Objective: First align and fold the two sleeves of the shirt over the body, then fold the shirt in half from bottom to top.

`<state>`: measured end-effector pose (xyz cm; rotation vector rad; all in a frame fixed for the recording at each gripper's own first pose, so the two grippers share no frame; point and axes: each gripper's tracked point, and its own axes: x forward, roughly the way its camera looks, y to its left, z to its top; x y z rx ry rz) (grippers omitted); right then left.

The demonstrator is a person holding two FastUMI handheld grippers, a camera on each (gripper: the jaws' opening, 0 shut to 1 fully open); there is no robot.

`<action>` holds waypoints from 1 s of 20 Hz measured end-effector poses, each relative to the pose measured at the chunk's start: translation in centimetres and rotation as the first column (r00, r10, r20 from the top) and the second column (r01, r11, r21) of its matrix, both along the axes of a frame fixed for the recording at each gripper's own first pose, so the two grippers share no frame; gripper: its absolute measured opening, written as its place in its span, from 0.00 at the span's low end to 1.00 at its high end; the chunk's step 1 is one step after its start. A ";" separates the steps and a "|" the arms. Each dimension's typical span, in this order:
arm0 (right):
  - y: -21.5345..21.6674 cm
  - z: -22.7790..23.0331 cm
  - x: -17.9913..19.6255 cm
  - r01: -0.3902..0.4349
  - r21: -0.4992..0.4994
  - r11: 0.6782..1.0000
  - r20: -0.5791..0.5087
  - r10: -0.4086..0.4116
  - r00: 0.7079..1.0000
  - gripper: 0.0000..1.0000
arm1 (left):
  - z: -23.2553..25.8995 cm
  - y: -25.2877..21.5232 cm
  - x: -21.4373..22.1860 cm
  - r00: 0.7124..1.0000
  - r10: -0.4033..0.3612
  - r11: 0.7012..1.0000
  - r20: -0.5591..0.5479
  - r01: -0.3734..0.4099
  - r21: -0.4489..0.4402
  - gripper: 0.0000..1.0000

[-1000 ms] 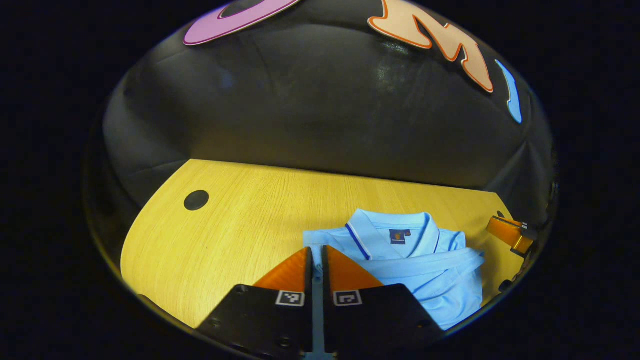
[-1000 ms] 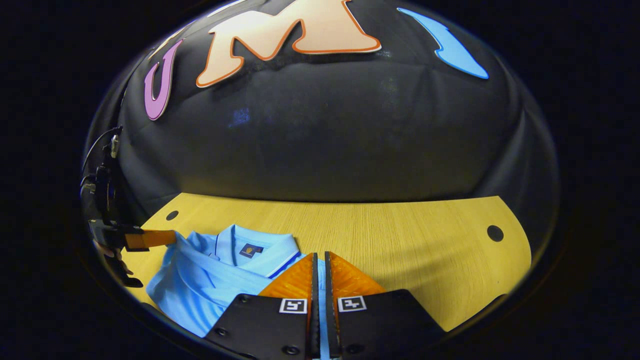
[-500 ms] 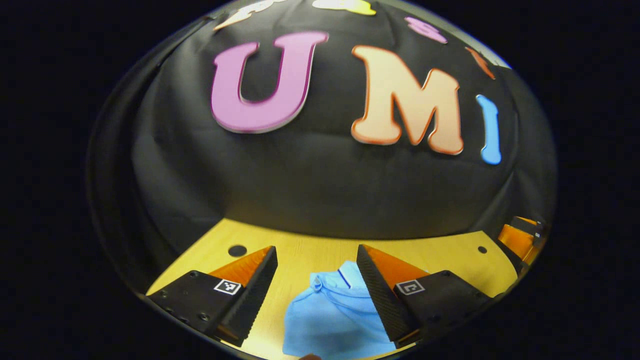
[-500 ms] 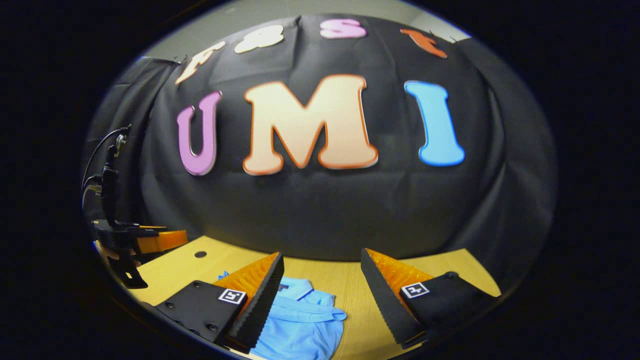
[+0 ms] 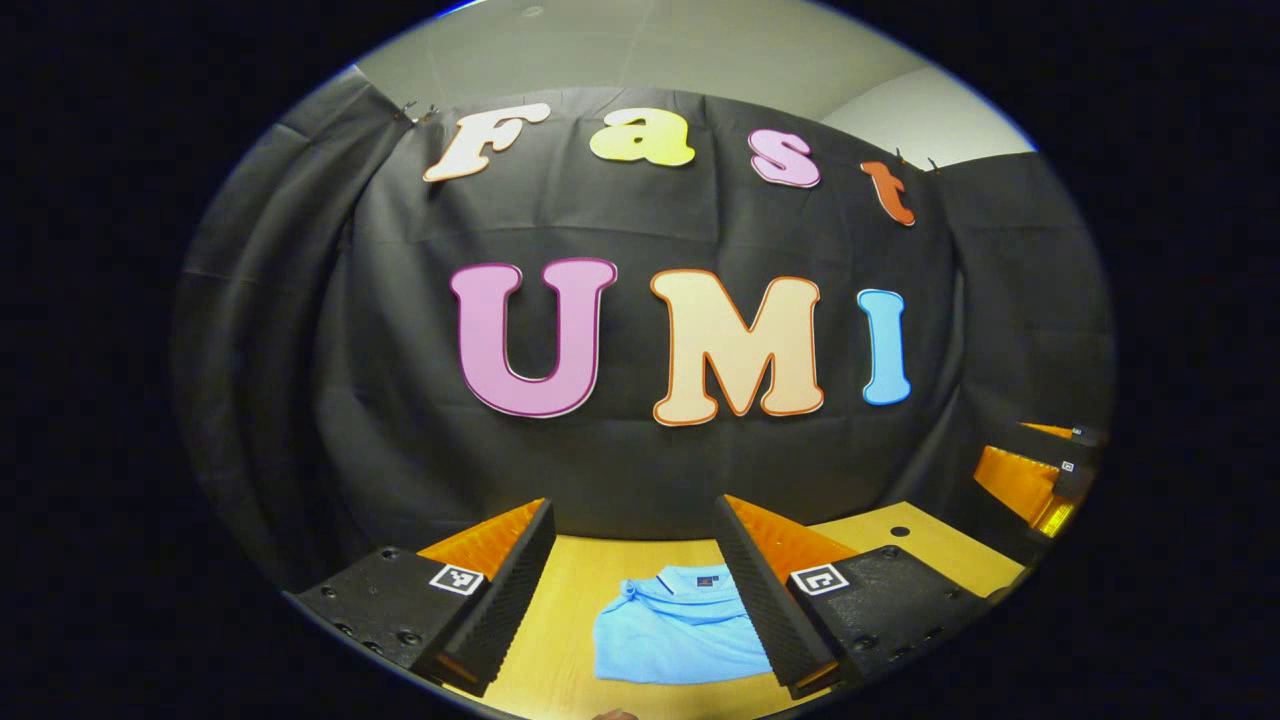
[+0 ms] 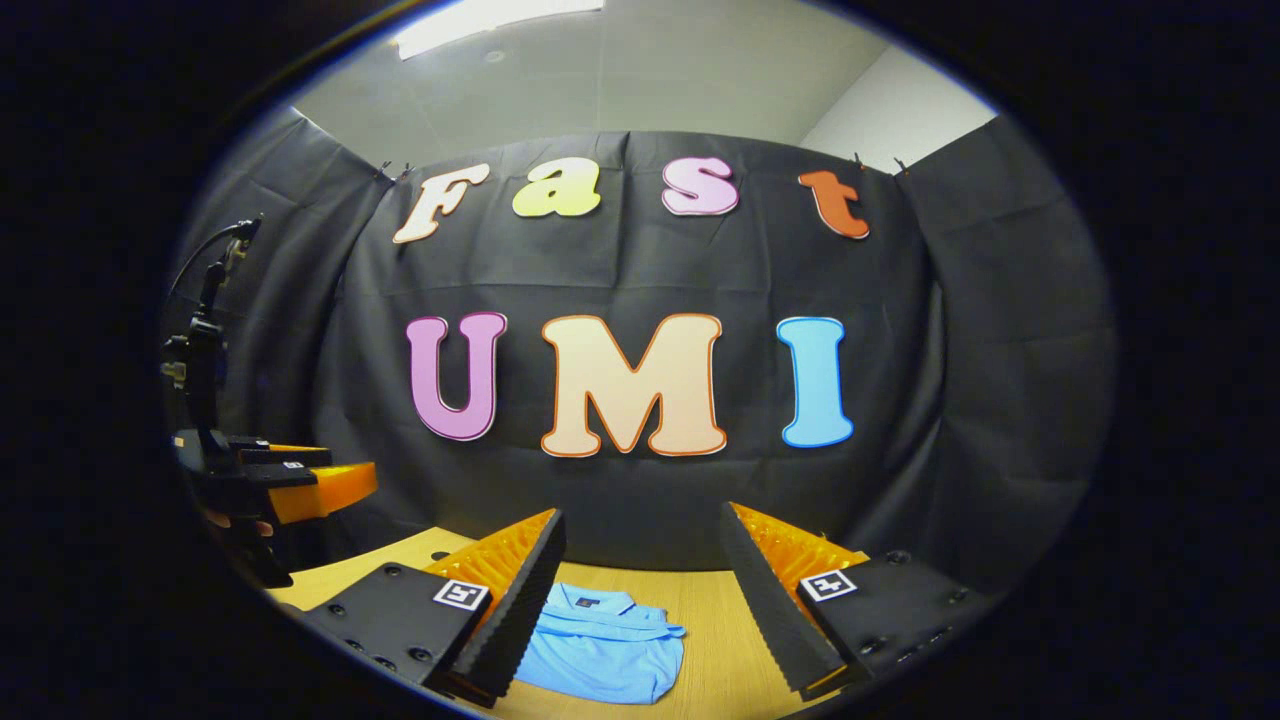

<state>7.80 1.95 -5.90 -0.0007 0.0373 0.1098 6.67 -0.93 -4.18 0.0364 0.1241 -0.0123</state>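
A light blue polo shirt (image 5: 675, 630) lies folded into a compact rectangle on the wooden table (image 5: 570, 610), collar toward the booth's wall. My left gripper (image 5: 632, 545) hangs open well above and in front of it, nothing between its fingers. In the right gripper view the same shirt (image 6: 605, 645) lies low between the fingers, a folded sleeve band across its chest. My right gripper (image 6: 640, 555) is open too, raised clear of the cloth. The other gripper (image 6: 300, 485), held by a hand, shows at the left of the right gripper view, and the other gripper (image 5: 1035, 480) shows at the right edge of the left gripper view.
The wooden table (image 6: 710, 620) runs back to the black cloth wall. A small round hole (image 5: 900, 531) marks the tabletop at the right. A stand with cables (image 6: 205, 330) rises at the left of the right gripper view.
Both grippers were shut on the shirt a second ago; they let go, opened, and have risen and drawn back, so the shirt now lies small and free on the table.
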 end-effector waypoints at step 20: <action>3.1 7.1 -13.3 0.011 -0.016 1.000 0.109 -0.009 0.994 0.97 | 8.0 2.5 -12.8 0.991 -0.001 0.999 0.135 -0.003 0.033 0.95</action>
